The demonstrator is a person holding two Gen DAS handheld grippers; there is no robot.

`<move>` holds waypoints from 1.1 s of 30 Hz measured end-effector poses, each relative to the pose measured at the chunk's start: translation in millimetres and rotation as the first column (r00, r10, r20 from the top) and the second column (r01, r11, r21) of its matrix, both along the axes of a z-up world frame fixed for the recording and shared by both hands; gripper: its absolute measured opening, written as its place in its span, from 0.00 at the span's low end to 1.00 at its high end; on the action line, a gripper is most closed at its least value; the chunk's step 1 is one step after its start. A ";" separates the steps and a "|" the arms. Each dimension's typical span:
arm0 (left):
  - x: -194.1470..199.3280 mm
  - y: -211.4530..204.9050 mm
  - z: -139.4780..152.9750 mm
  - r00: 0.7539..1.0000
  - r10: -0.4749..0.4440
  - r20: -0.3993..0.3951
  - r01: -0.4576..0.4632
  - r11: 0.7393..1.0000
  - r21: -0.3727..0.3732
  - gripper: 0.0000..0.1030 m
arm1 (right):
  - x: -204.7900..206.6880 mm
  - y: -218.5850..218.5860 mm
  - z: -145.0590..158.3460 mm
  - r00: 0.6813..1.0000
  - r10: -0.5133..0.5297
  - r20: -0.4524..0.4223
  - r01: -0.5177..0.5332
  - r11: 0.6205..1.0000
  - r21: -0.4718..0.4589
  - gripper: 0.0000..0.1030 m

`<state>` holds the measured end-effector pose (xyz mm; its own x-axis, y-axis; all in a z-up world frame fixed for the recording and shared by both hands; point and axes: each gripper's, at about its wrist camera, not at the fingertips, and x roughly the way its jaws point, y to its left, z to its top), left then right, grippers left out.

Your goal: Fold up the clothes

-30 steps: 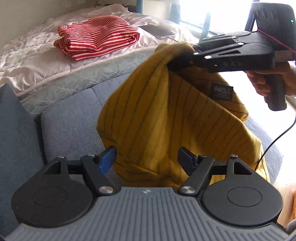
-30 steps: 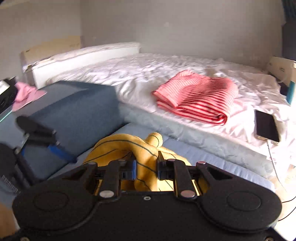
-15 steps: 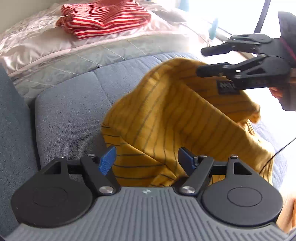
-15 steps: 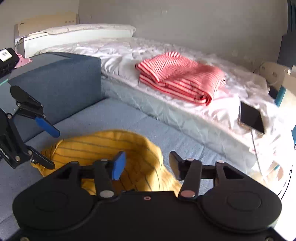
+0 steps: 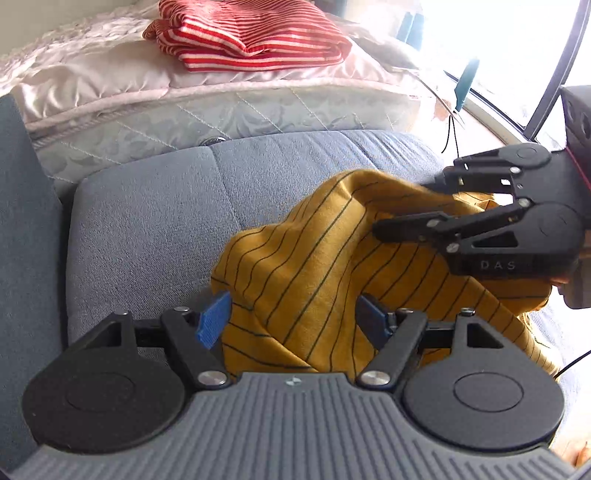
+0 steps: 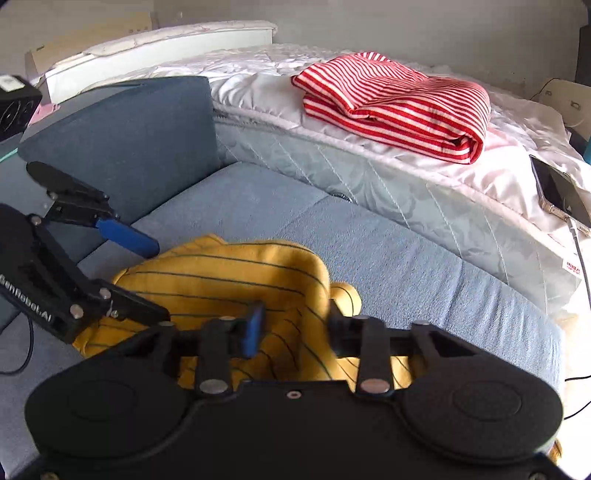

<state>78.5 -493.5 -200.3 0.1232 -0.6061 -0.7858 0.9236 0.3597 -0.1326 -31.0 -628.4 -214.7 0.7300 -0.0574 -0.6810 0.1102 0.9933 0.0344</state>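
Sofa (image 5: 147, 229): one yellow shirt (image 5: 314, 266) (one red (image 5: 251, 33) behind), two grippers.

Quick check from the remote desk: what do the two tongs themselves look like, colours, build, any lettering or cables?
Both are matt black plastic linkage builds with silver pivot screws and blue ribbed pads on the fingertips. The left tongs have a grey ribbed body and white "GenRobot.AI" lettering on the side. The right tongs have a black body, embossed "DAS" lettering and a thin red cord along the housing. No sleeve shows.
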 end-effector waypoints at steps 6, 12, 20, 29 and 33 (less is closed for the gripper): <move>0.8 5.4 -0.2 1.000 -0.005 0.009 0.006 1.000 -0.014 0.76 | -32.9 34.1 -6.0 0.977 0.176 -0.125 -0.187 0.979 -0.082 0.13; -1.6 7.3 -1.9 1.000 -0.026 0.013 0.027 0.999 -0.021 0.80 | -58.9 68.1 -17.8 0.949 0.267 -0.168 -0.287 0.951 -0.114 0.13; -11.4 3.9 -18.4 0.994 -0.099 0.038 0.095 0.991 0.095 0.80 | -58.0 51.6 15.6 0.949 0.276 -0.155 -0.290 0.954 -0.075 0.38; -14.4 5.4 -24.2 0.990 -0.124 0.065 0.115 0.986 0.120 0.81 | -19.6 -31.3 29.4 0.988 0.094 -0.120 -0.083 0.992 0.097 0.62; -14.4 6.5 -24.9 0.990 -0.124 0.063 0.115 0.986 0.121 0.81 | -10.7 -55.4 -13.4 0.970 0.102 -0.223 -0.045 0.968 0.246 0.63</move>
